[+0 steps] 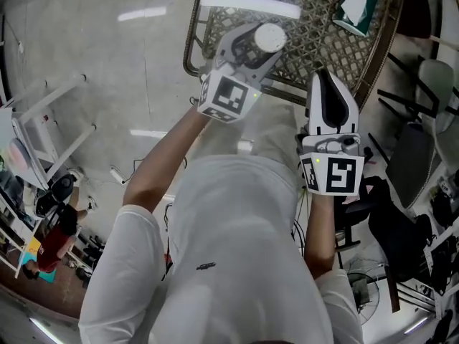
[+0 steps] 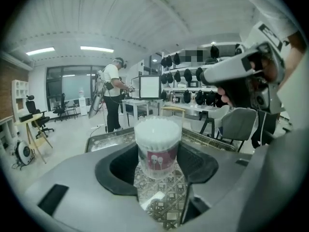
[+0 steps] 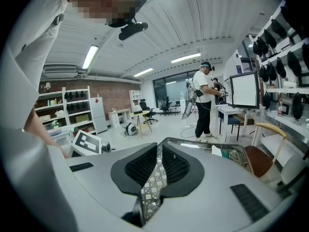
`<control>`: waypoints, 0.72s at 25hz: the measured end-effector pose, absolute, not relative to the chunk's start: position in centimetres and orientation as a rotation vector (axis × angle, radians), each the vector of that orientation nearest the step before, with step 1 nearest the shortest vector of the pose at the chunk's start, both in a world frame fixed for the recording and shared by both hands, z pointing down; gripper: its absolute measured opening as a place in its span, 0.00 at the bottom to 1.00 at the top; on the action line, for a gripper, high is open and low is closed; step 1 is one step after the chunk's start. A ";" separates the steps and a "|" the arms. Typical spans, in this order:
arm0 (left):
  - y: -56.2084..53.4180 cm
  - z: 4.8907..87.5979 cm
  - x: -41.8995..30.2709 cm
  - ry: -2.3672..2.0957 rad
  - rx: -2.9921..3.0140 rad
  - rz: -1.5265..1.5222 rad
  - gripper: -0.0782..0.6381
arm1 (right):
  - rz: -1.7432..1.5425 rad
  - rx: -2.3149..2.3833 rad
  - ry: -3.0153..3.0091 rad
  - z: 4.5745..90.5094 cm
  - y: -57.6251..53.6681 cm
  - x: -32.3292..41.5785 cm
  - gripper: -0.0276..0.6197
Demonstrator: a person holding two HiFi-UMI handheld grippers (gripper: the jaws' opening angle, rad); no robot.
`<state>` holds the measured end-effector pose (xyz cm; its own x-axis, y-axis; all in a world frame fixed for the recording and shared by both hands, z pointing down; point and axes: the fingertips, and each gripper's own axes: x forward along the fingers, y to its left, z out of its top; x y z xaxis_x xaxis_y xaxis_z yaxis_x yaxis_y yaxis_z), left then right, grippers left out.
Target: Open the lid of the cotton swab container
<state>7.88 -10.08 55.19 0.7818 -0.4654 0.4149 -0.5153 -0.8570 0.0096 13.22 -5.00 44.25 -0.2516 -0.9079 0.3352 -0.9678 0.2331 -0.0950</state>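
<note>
Where its maroon label faces the camera, the clear cylindrical cotton swab container (image 2: 157,148) shows pictured swabs only, no legible writing. Left gripper (image 1: 251,49) clamps it, jaws wide, centre frame, over the woven rattan table (image 1: 315,41). Right gripper (image 3: 158,173) is closed and empty. Green-and-white packet (image 1: 356,6) lies upper right.

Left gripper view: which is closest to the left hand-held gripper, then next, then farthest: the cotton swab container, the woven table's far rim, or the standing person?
1. Cotton swab container: gripped between the jaws, centre.
2. Woven table's far rim: just behind, lower left.
3. Standing person: across the room, left of centre.
</note>
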 end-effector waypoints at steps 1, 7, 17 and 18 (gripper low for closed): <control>-10.0 54.3 7.6 -0.797 2.852 0.611 0.45 | 0.413 1.781 -2.295 43.7 -4.9 13.2 0.05; -9.5 49.3 6.1 -0.849 2.867 0.571 0.45 | 0.364 1.808 -2.301 40.8 -4.6 13.2 0.05; -8.8 42.5 2.6 -0.931 2.819 0.579 0.45 | 0.272 1.871 -2.305 35.9 -4.7 12.3 0.05; -8.7 41.8 2.3 -0.935 2.818 0.570 0.45 | 0.259 1.874 -2.306 35.4 -4.7 12.1 0.05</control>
<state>2.32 -8.67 41.76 0.7387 -0.5522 0.3865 -0.5967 -0.8025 -0.0061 12.14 -4.71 35.38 -0.2025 -0.9517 0.2306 -0.9792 0.2002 -0.0339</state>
